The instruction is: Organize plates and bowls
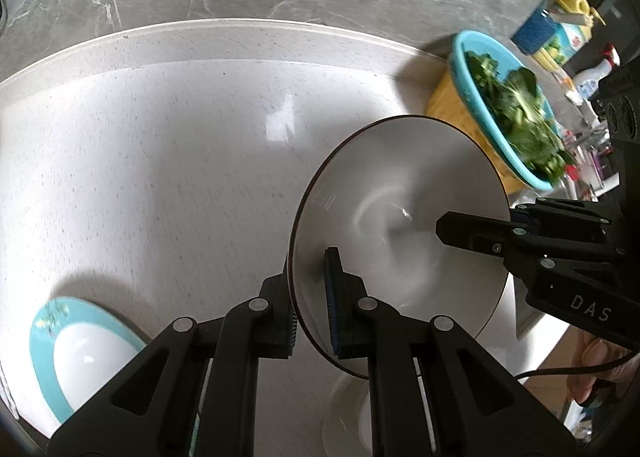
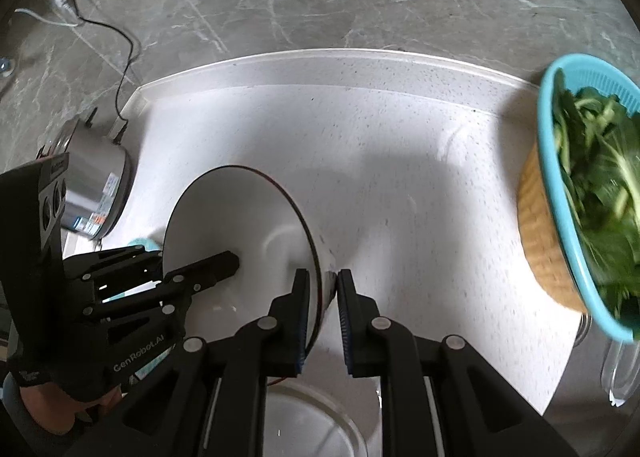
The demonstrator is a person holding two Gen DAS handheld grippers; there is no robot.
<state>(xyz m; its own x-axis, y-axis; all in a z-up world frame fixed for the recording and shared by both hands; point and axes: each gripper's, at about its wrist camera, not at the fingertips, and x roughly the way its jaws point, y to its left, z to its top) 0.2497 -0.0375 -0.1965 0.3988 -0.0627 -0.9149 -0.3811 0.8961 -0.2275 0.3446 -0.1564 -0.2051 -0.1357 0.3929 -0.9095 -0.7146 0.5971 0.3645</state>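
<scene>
Left gripper (image 1: 311, 311) clamped on white bowl (image 1: 400, 209) rim; right gripper (image 2: 323, 317) clamped on opposite rim, above countertop (image 1: 160, 157).

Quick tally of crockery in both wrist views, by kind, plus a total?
Bowls: 2, the dark-rimmed white bowl clamped by the left gripper and right gripper, and a white bowl below it.
Plates: 1, a teal-rimmed plate.
Total: 3
</scene>
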